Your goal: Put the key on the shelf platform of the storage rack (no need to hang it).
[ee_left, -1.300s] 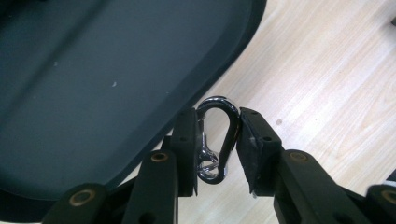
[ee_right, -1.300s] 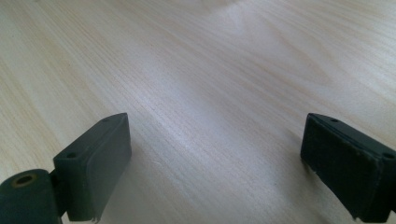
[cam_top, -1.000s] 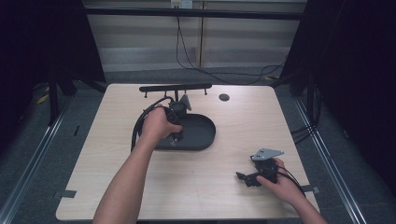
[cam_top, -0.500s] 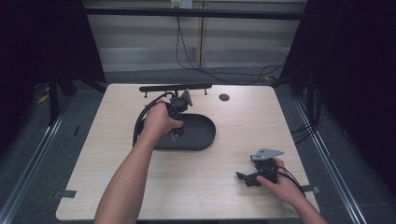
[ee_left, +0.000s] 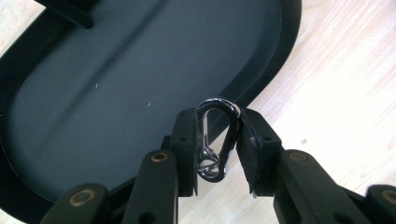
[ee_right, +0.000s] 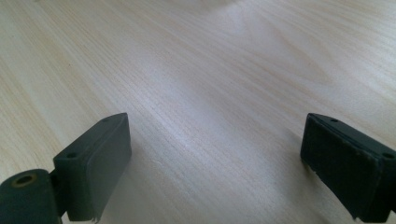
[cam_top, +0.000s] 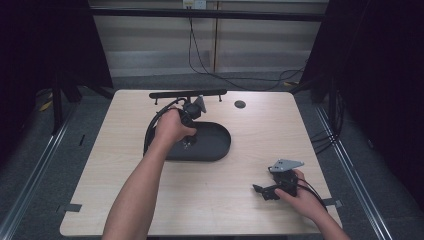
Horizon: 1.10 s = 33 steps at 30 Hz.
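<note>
My left gripper [ee_left: 218,117] is shut on a silver carabiner [ee_left: 210,163], clamped upright between the two pads. It hangs over the near rim of a black oval tray [ee_left: 116,93]. In the high view the left gripper [cam_top: 188,140] points down above the left part of the tray [cam_top: 217,145], with a hand wrapped round it. My right gripper [cam_top: 263,192] rests low at the table's front right, held by the other hand. Its jaws stand wide apart in the right gripper view [ee_right: 217,128], with bare wood between them.
A long black bar [cam_top: 187,93] lies along the table's far edge, and a small dark disc [cam_top: 240,104] sits to its right. The pale wooden table [cam_top: 125,200] has open wood in front of the tray. Dark curtains flank both sides.
The left hand has shifted slightly toward the far side of the tray, still gripping the carabiner. The right hand has stayed where it was.
</note>
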Each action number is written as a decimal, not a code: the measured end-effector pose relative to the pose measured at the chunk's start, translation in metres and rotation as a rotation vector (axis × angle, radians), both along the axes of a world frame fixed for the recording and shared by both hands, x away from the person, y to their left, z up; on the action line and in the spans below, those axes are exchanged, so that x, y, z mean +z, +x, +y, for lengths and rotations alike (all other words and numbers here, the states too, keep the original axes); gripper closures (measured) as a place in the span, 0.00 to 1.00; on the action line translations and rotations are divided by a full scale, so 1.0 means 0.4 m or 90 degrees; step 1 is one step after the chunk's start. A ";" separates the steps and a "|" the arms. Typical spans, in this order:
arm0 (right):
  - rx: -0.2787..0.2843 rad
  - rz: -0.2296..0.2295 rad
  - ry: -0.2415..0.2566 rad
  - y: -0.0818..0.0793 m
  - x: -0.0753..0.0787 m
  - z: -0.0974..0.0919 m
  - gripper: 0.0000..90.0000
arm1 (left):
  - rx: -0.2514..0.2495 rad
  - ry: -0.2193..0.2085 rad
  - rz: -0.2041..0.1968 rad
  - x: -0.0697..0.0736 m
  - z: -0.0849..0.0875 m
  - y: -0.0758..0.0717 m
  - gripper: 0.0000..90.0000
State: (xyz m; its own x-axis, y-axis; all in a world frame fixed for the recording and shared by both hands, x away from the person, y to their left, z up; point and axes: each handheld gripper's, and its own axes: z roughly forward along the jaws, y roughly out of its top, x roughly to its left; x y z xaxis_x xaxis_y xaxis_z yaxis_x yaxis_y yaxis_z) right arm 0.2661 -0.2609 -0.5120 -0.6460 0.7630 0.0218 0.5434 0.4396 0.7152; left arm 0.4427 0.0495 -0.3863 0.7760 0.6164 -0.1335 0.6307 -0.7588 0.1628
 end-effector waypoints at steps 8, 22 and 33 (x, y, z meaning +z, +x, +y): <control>-0.002 0.000 -0.001 -0.001 0.000 0.000 0.09 | 0.007 0.000 0.001 -0.020 0.005 0.015 0.77; -0.002 0.000 -0.001 -0.001 0.000 0.000 0.09 | 0.017 0.011 -0.009 -0.055 0.008 0.024 0.77; -0.002 0.001 -0.001 -0.001 0.001 0.000 0.09 | 0.019 0.013 -0.013 -0.085 0.003 0.036 0.77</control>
